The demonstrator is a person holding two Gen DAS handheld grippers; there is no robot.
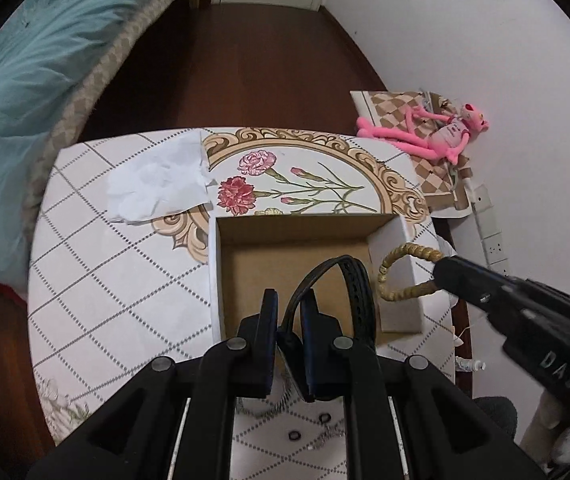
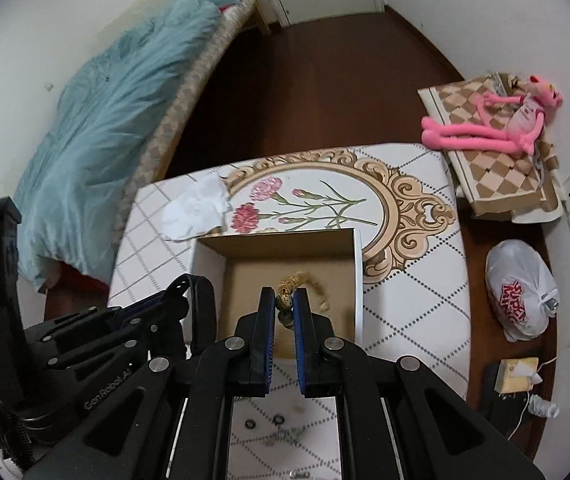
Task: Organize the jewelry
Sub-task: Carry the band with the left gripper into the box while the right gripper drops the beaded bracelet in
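Observation:
An open cardboard box, white outside and brown inside, stands on the floral table. My left gripper is shut on a black perforated band that loops up over the box. At the right, my right gripper is shut on a tan beaded bracelet above the box's right wall. In the right wrist view the bracelet is pinched between the right gripper's pads over the box. The left gripper holds the black band beside it. Small dark rings and a silver chain lie on the near table.
Crumpled white paper lies at the table's far left. A pink plush toy rests on a checkered box to the right. A white plastic bag sits on the dark floor. A bed with a teal blanket stands at the left.

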